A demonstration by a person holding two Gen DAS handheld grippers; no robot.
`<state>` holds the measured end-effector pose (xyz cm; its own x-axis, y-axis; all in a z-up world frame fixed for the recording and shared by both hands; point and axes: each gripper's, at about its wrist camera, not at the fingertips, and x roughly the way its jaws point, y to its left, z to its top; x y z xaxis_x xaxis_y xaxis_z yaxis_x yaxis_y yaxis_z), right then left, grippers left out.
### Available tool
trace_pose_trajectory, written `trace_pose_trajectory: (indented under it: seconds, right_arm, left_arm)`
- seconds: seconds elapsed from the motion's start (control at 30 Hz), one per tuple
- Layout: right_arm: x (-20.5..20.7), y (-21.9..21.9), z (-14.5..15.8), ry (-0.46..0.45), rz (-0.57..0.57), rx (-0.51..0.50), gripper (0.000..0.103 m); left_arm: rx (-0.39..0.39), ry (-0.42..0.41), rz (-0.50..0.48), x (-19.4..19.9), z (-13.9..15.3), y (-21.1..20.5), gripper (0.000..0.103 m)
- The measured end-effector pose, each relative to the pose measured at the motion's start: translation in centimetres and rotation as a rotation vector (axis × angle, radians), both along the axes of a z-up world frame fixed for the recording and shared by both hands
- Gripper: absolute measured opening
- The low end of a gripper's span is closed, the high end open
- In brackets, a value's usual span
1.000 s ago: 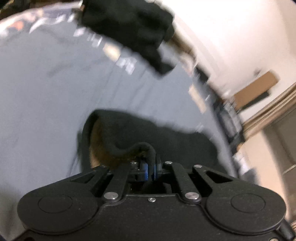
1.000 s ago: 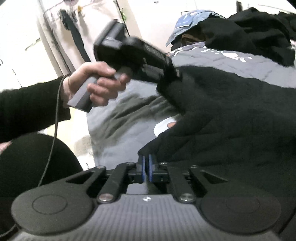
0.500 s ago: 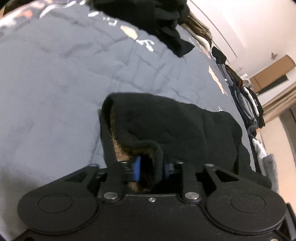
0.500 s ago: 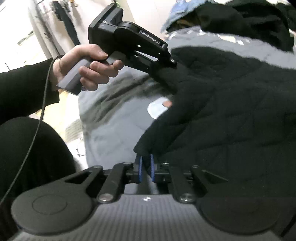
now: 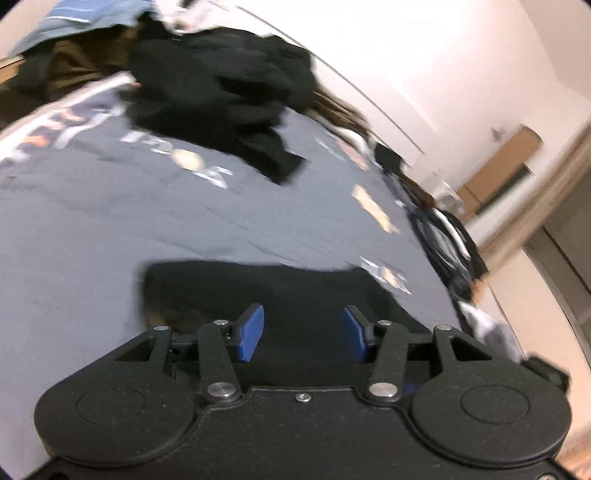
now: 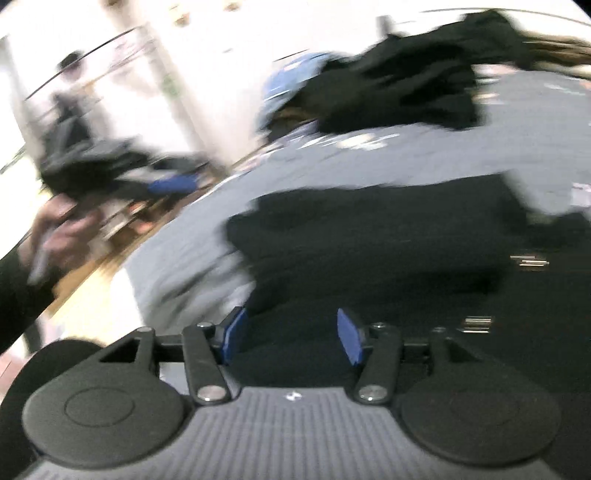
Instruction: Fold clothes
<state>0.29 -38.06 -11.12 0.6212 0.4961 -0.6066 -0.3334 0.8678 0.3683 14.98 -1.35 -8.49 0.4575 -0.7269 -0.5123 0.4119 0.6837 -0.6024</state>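
— Where is the garment?

— The black quilted garment lies flat on the grey bedspread of the bed, just ahead of both grippers. In the right wrist view the same garment fills the lower middle; its near edge is hidden behind the gripper body, and two small metal fittings on it are too blurred to name.

— And the grippers?

— The left gripper has its blue pads parted about halfway, having just been opening; the garment shows in the gap below, with no pad pressing on it. The right gripper is the same: jaws just opened, pads apart, cloth beneath but not gripped.

— What else can you make out?

— A heap of dark clothes at the far end of the bed, with a pale blue piece behind it. A row of folded clothes runs along the right edge, smeared by motion. In the right wrist view, the person's left hand shows as a blur.
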Motion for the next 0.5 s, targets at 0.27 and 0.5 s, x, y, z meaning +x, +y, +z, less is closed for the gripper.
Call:
trace_pose_trajectory:
  seconds: [0.27,0.5]
  right_arm:
    - [-2.7,-13.3,1.3,-0.037,-0.406,-0.036,0.054]
    - [-6.6,-22.2,-0.5,0.003,-0.665,-0.079,0.054]
  left_arm:
    - [0.072,-0.067,-0.228,-5.2,-1.4,-15.2,0.048]
    - [0.182,-0.111,-0.384,-9.2,-4.9,-25.6,0.048]
